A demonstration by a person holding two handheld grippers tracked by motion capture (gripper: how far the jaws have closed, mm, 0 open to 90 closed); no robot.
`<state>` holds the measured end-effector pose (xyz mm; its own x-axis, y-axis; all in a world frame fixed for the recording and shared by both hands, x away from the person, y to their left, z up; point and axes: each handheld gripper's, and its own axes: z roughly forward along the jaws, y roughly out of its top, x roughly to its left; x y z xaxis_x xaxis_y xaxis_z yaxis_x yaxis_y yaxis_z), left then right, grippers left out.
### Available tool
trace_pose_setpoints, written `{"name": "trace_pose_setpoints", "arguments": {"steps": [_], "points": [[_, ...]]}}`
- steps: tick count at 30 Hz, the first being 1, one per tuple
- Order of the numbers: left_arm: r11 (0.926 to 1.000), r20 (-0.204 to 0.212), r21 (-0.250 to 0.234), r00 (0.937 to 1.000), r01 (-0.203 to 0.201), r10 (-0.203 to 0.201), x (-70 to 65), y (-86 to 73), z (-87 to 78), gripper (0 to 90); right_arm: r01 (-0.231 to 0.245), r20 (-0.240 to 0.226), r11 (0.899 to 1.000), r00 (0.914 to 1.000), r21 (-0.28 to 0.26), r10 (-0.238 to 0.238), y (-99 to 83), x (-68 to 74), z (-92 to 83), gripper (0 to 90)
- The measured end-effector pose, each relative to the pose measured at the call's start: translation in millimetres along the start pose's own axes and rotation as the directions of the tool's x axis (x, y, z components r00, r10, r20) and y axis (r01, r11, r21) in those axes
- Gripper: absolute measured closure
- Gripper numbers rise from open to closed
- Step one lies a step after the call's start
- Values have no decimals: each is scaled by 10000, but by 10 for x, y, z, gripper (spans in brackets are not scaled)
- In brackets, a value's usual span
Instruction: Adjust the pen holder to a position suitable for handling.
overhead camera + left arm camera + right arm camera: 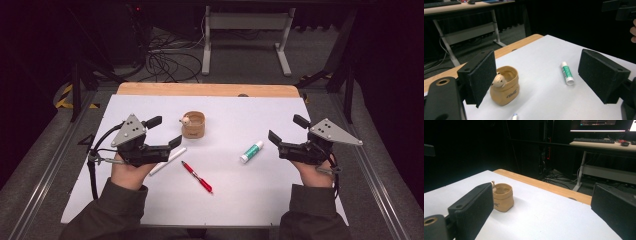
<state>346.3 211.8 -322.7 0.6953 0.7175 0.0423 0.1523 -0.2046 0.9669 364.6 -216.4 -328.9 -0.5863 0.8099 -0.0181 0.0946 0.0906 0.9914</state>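
Nearest the high camera, two dark olive sleeves come up over the near edge of the desk, each hand gripping a black two-jaw tool. The left gripper (168,131) hovers over the left half of the white sheet (235,200) that covers the desk, its grey three-cornered plate (129,130) on top and its jaws standing wide apart with nothing between them; in the left gripper view the same gripper (537,75) shows two dark foam-faced pads well apart over bare sheet. The right gripper (287,129) hangs over the right half of the sheet, near its right edge, jaws likewise spread wide and empty; in the right gripper view (541,202) the pads frame open sheet.

Just beside the left gripper's lower jaw lies a slim white pen (168,161), slanted, its far end under that jaw's tip. Next to it, toward the near edge, lies a red pen with a black tip (197,176), also slanted. Beyond the left gripper's jaws, near the middle of the sheet and a little toward the far edge, stands a small tan, round, soft-looking cup (193,125) with a pale ball-shaped figure (185,120) perched on its rim; it is upright. A white glue stick with a green label (251,151) lies on its side between the cup and the right gripper, nearer the right one, touching neither. Along the far edge, a strip of bare wooden desktop (210,89) shows past the sheet.
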Motion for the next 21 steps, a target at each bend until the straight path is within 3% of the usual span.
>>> {"name": "trace_pose_setpoints", "arguments": {"steps": [14, 21], "points": [[9987, 560, 434, 9980, 262, -286, -186, 104, 428, 195, -28, 224, 9995, 9997, 308, 21, 0, -11, 9, 51], [9971, 544, 729, 9981, 235, -275, -277, 125, 673, 213, -76, 218, 9997, 9997, 231, 71, 9, -19, -10, 51]]}}
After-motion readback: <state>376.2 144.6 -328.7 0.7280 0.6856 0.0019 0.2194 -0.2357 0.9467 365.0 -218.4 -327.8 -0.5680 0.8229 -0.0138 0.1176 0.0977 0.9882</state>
